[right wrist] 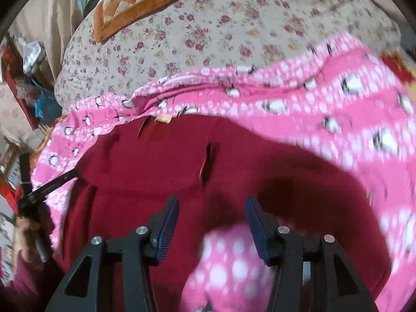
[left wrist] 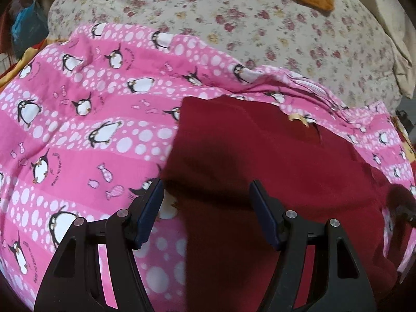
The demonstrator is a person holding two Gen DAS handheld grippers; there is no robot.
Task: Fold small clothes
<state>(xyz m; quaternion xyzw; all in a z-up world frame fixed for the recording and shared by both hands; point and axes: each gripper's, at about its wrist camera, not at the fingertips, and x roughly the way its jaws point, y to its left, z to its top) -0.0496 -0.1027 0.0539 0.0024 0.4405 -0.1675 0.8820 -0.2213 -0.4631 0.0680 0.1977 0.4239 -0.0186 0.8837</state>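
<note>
The blue-padded fingers [left wrist: 150, 208] of the left gripper [left wrist: 206, 189] are standing wide apart with nothing between them, hanging over the near left edge of a dark red garment [left wrist: 260, 161]. The left finger is sitting over pink cloth and the right finger over red cloth; whether either is touching the fabric cannot be told.

In the right wrist view, the right gripper [right wrist: 212, 205] is likewise spreading its fingers [right wrist: 169, 223] wide and holding nothing, hovering over the garment's [right wrist: 161, 166] near edge, where a curved notch in the red cloth is exposing the pink beneath. At the far left of this view the left gripper [right wrist: 49, 186] is reaching in over the garment's left side, with the person's hand [right wrist: 28, 234] gripping its handle.

The garment is lying spread flat on a pink penguin blanket [left wrist: 78, 119], seen blurred in the right view [right wrist: 325, 119]. A short slit is showing in the red cloth, and a small tan label [right wrist: 163, 118] is sitting at its far edge.

Beyond the blanket, a floral bedsheet [left wrist: 247, 26] is covering the bed, and an orange-bordered checkered cushion [right wrist: 135, 2] is lying at its far end.
</note>
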